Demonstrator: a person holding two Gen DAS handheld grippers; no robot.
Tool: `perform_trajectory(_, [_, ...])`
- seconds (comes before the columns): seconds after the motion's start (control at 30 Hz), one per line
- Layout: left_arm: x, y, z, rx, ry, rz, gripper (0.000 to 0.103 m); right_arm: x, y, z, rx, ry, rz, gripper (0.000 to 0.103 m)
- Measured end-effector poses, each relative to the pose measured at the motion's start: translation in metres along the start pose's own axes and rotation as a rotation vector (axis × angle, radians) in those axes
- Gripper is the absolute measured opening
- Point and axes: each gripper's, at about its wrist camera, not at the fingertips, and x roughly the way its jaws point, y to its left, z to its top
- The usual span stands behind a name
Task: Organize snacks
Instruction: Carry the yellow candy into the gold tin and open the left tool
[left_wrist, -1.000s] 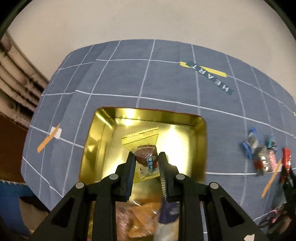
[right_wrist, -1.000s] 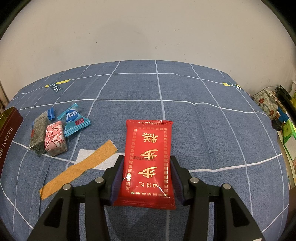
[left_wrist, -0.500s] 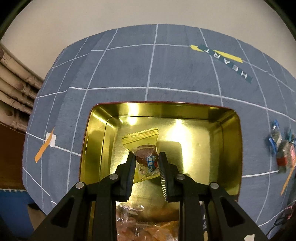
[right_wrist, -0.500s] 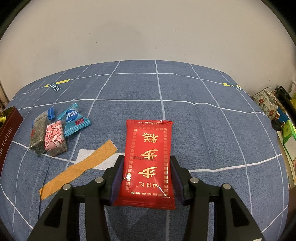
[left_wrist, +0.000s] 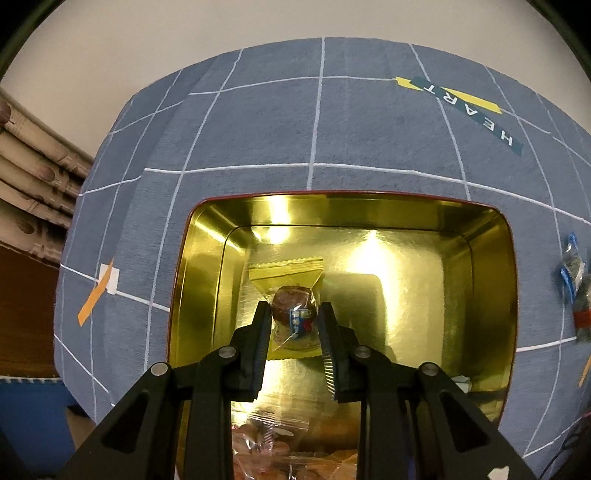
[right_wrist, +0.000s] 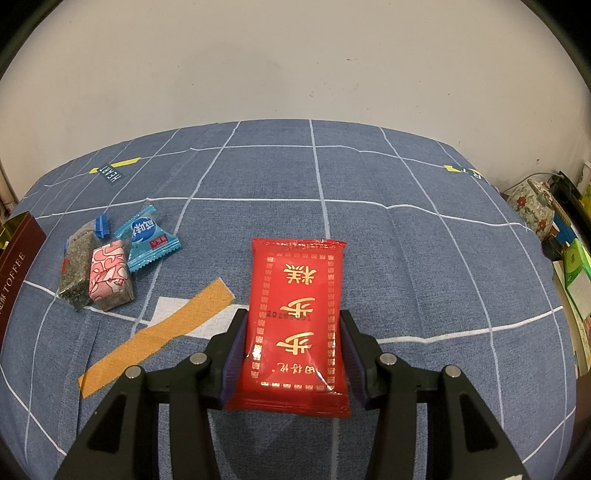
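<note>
My left gripper (left_wrist: 293, 317) is shut on a clear-wrapped brown candy (left_wrist: 293, 317) with a yellow crimped end, held over the open gold tin (left_wrist: 484, 280). Several wrapped snacks (left_wrist: 280, 439) lie in the tin's near end under my fingers. My right gripper (right_wrist: 293, 325) is shut on a red packet with gold characters (right_wrist: 297, 317), held just above the blue checked cloth. A dark speckled bar (right_wrist: 75, 271), a pink candy (right_wrist: 110, 273) and a blue candy (right_wrist: 147, 238) lie together on the cloth to the left of it.
The tin's maroon side marked TOFFEE (right_wrist: 16, 266) shows at the right wrist view's left edge. Orange tape (right_wrist: 162, 332) crosses the cloth by my right gripper. A floral teapot (right_wrist: 532, 208) and boxes stand off the table's right edge. Stacked rolls (left_wrist: 33, 184) lie left.
My left gripper has moved forward and lower over the tin with the candy, so the tin fills more of the view. The right gripper and red packet have not moved.
</note>
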Motion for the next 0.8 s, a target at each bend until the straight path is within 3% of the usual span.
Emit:
perform_trajectory(0.4, [-0.003,-0.004,-0.002,0.012,-0.020,0.014,0.027,0.000,0.000,0.000,-0.001,0.000,-0.001,0.049])
perform_trajectory(0.43, [-0.004,-0.002,-0.002,0.007,-0.020,0.011,0.029,0.000,0.000,0.000,-0.001,0.000,-0.001,0.049])
perform_trajectory(0.5, [-0.005,-0.001,-0.002,-0.001,-0.027,0.004,0.043,0.000,0.000,0.000,-0.001,0.000,-0.001,0.049])
perform_trajectory(0.8, [-0.020,-0.004,-0.004,0.016,-0.063,-0.016,0.045,0.000,0.000,0.000,-0.002,0.000,-0.001,0.049])
